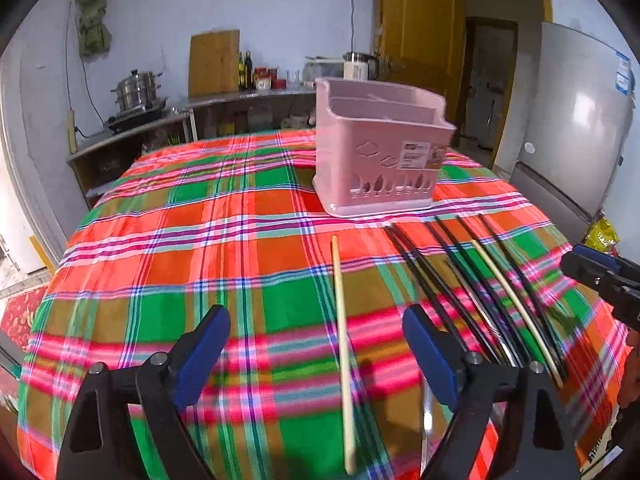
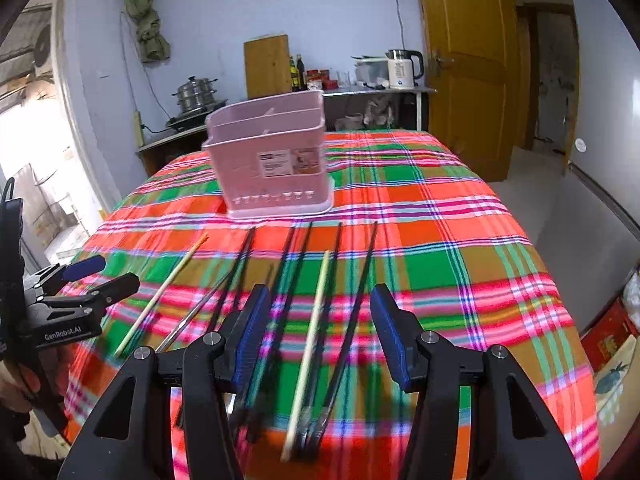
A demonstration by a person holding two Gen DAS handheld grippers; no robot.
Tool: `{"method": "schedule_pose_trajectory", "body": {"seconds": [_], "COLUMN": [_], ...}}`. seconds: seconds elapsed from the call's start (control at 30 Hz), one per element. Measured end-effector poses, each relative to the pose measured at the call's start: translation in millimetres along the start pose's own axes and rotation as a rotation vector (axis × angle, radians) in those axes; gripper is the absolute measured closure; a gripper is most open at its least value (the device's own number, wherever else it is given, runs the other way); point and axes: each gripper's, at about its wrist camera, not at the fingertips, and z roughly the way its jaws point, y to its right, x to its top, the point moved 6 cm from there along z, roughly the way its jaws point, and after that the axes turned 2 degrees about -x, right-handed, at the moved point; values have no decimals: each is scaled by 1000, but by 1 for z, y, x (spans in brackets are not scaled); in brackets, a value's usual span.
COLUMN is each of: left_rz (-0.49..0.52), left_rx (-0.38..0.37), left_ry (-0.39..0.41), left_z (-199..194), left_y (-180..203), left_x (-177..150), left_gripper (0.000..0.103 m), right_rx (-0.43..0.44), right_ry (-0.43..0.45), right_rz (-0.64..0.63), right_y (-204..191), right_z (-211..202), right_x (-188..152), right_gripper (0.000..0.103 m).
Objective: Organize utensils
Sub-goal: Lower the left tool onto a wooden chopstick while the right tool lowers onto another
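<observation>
Left wrist: slender wooden chopstick (image 1: 342,344) (pale) on plaid cloth (image 1: 200,240).

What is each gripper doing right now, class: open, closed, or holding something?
Left gripper: open, holding nothing, above a light wooden chopstick.
Right gripper: open, holding nothing, above the black chopsticks.

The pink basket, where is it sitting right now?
The pink basket stands upright on the checked tablecloth, at the far end of the row of chopsticks, ahead of both tongs and untouched.
</observation>
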Motion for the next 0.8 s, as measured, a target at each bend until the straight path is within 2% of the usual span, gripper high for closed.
{"method": "schedule_pose_trajectory", "body": {"seconds": [0.2, 0.23, 0.27, 0.37, 0.5, 0.6, 0.67, 0.8], "left_rz": [-12, -6, -4, -15, -40, -55, -57, -52], "left_rx": [-26, -30, -38, -48, -61, -74, -81, -93], "left_ry": [-62, -78, -87, -112, -125, -135, -147, -158], "left_z": [32, 39, 42, 54, 63, 68, 72, 76], "left_y": [-5, -5, -5, -7, -11, -13, -13, -10], "left_x": [13, 14, 14, 15, 15, 15, 14, 12], "left_gripper": [16, 17, 22, 27, 30, 33, 39, 41], "right_rx": [-13, -6, -3, 20, 52, 57, 58, 49], "right_ry": [-36, -49, -65, -101, -145, -172, -193, -226], "right_rz": [-13, -19, -27, -48, -64, -85, -88, -76], "right_y": [7, 6, 5, 1, -7, -12, -12, -7], "right_z": [26, 32, 38, 54, 73, 85, 94, 106], "right_x": [17, 18, 19, 20, 21, 19, 17, 15], "right_gripper": [50, 56, 66, 82, 83, 85, 89, 91]}}
